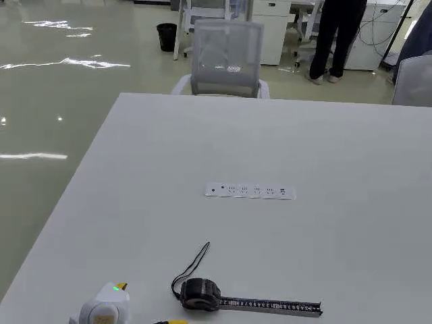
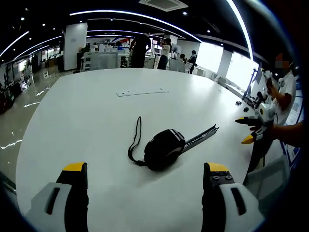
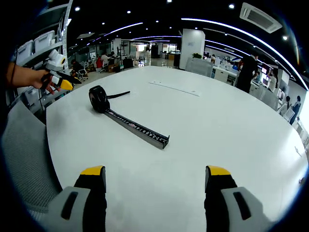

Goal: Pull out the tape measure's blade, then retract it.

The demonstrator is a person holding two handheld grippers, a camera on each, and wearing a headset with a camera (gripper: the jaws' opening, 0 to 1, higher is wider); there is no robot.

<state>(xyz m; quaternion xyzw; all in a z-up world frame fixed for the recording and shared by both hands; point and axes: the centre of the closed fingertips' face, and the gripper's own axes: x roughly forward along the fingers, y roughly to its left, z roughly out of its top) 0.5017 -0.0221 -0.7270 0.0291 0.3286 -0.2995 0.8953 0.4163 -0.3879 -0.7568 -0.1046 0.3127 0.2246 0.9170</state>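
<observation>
Tape measure: the black case (image 1: 200, 294) lies on its side on the table, towards the person's side, with neither gripper touching it.
Blade: the blade (image 1: 270, 306) is drawn out and lies flat on the table to the right of the case, its hook end (image 3: 161, 141) free.
Strap: a black loop (image 1: 192, 263) trails from the case, away from the person.
Step, as I judge it: the pull-out looks done and the retraction is left.
Risk, whip-back: if the lock is let go while the case is unheld, the blade would likely snap in fast, and the light case could skid or flip on the smooth top.
Risk, grip: the rounded case may twist out of a two-jaw pinch. Catching the strap instead would leave the case dangling.
Risk, edge: the case sits fairly close to the table's edge, so a clumsy nudge could send it off.
Left gripper: its (image 2: 146, 167) jaws stand wide apart with nothing in them, and the case lies just ahead between them.
Right gripper: its (image 3: 155, 170) jaws are also spread and hold nothing. It faces the hook end and is apart from it.
Table: the top (image 1: 337, 155) is white and smooth, with a flush power strip (image 1: 250, 191) at mid-table.
Room: an open office with a glossy floor (image 1: 61, 88), a mesh chair (image 1: 226, 57) at the far edge, a black bin (image 1: 166, 36), and a person standing (image 1: 337, 34) beyond.
</observation>
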